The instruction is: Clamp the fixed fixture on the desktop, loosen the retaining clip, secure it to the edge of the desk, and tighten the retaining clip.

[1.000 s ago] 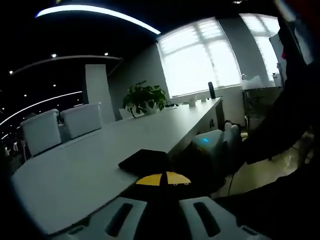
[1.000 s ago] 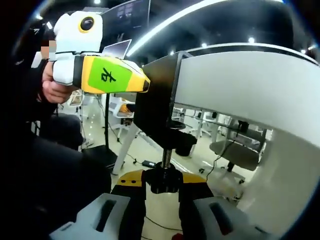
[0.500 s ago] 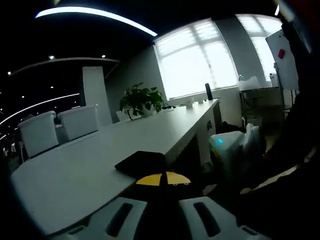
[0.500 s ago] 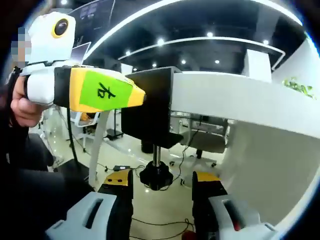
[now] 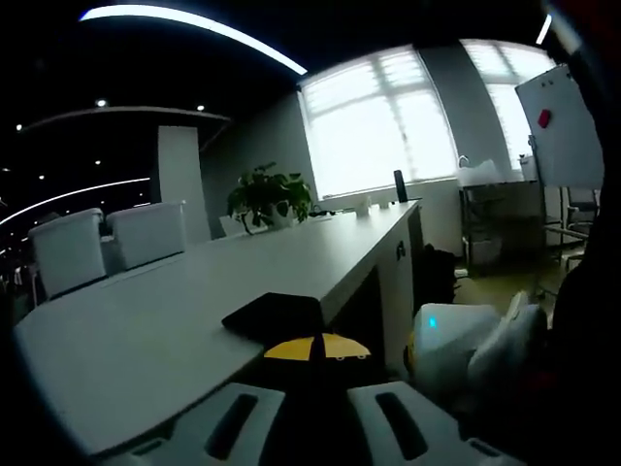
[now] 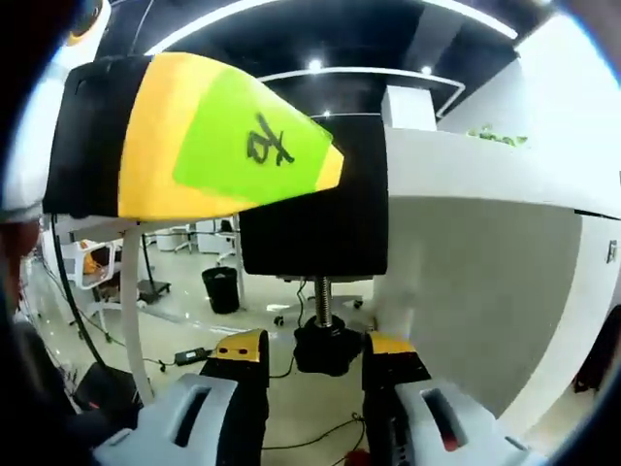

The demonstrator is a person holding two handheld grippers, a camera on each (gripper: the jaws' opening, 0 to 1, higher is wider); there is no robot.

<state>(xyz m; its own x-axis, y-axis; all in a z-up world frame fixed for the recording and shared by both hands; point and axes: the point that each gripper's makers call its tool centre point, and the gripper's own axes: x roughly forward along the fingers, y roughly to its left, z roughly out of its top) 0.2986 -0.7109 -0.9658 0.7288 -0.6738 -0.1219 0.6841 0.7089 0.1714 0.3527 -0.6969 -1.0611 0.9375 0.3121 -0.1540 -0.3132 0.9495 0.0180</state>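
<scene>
1. In the left gripper view, the left claw [image 5: 312, 383] points along a long white tabletop [image 5: 184, 301], and its two pale jaws rise from the bottom edge. Directly ahead of them the flat black top plate of the fixture [image 5: 274, 316] lies on the near edge of the tabletop. The jaws meet the fixture's body, with only their yellow tips showing against it, so the left claw looks clamped on the fixture. To the lower right, below the tabletop's edge, the white housing of the right claw [image 5: 456, 340] shows, with a small blue light on it. Far down the tabletop stand a potted plant [image 5: 269, 194] and white chairs [image 5: 107, 243], in front of bright windows [image 5: 378, 121]. A whiteboard [image 5: 568, 126] stands at the right.

2. In the right gripper view, the right claw [image 6: 317, 349] looks up from under the tabletop's edge. The fixture's black body hangs against the white edge of the tabletop, and its threaded screw comes down to a black knob [image 6: 328, 348]. The knob sits between the right claw's yellow-tipped jaws. The jaws stand close on either side of it, but whether they press on it cannot be told. The left claw fills the upper left; its yellow nose and green label meet the fixture's body.
</scene>
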